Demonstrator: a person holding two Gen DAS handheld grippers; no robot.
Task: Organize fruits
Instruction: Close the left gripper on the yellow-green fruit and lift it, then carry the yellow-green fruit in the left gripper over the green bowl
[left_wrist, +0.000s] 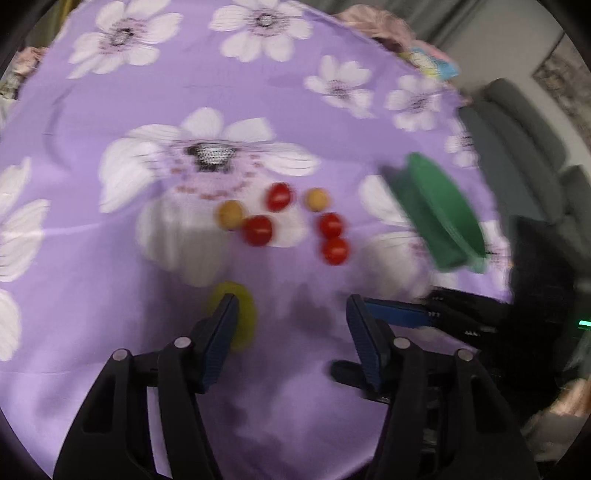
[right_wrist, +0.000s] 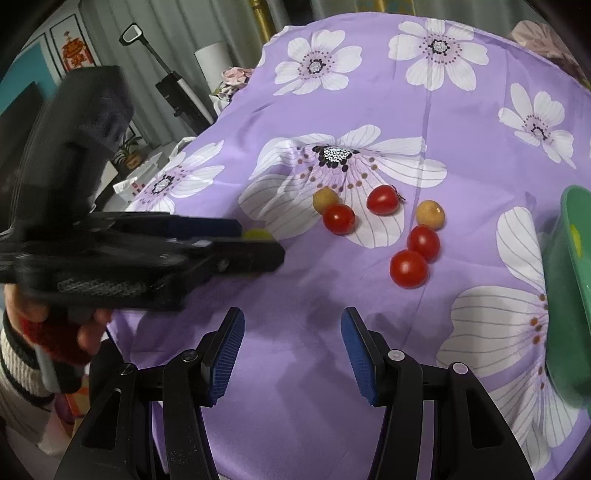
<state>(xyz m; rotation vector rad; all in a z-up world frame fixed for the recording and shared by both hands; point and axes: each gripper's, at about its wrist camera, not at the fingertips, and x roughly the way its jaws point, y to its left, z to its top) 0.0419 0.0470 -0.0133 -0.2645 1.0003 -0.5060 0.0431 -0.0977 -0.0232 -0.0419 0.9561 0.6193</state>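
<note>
Several red cherry tomatoes (left_wrist: 257, 230) (right_wrist: 409, 268) and two small tan fruits (left_wrist: 230, 214) (right_wrist: 430, 213) lie on the purple flowered cloth. A yellow-green fruit (left_wrist: 242, 317) (right_wrist: 257, 234) lies near my left gripper's left fingertip, partly hidden by it. My left gripper (left_wrist: 291, 314) is open and empty above the cloth; it also shows in the right wrist view (right_wrist: 258, 242). My right gripper (right_wrist: 291, 332) is open and empty, short of the tomatoes. A green bowl (left_wrist: 439, 214) (right_wrist: 569, 288) stands at the right; something small and yellow shows inside it.
The flowered cloth (right_wrist: 424, 110) covers a round table whose edge drops off at left and back. Beyond it are room furniture, a vacuum (right_wrist: 177, 92) and a grey sofa (left_wrist: 524, 155).
</note>
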